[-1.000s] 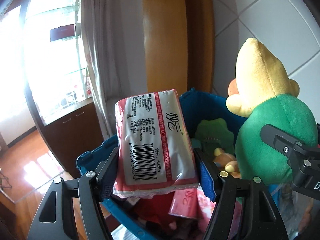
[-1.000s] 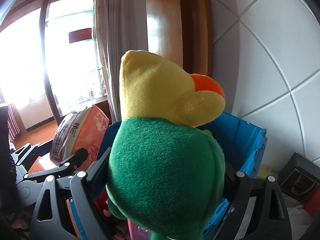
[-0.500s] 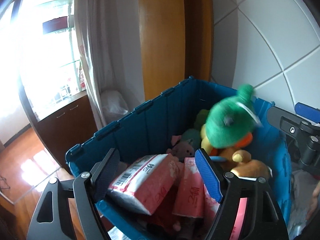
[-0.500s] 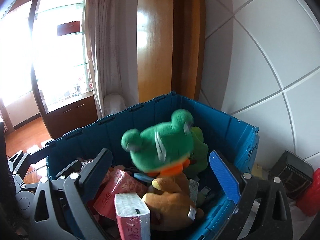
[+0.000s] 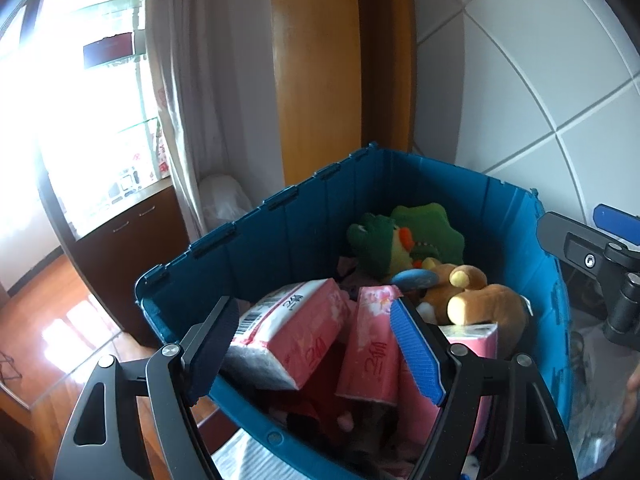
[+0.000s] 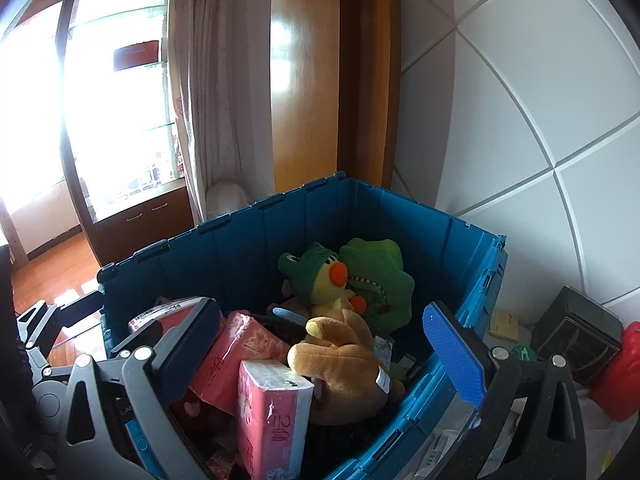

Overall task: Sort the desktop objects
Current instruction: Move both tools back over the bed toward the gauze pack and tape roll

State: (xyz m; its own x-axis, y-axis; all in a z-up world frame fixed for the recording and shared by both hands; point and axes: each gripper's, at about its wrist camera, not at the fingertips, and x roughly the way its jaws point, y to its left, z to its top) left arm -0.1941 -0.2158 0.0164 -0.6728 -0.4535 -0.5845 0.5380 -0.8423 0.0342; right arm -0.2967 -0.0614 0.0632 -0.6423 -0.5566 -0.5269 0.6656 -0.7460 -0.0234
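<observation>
A: Where are the things?
B: The pink plastic-wrapped tissue pack point(image 5: 292, 332) and the green-hooded yellow plush duck point(image 6: 324, 276) lie inside the blue plastic crate point(image 6: 248, 240).
A: The grippers?
B: Left gripper point(image 5: 316, 348) and right gripper point(image 6: 320, 344): fingers wide apart, empty.

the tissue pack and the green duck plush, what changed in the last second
Both were let go. The left gripper dropped the tissue pack and the right gripper the duck plush into the blue crate; both are open. The crate stayed put.

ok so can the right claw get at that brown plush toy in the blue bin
Probably yes. The right claw is open and empty above the blue bin, and the brown plush toy lies on top of the pile, uncovered.
</observation>
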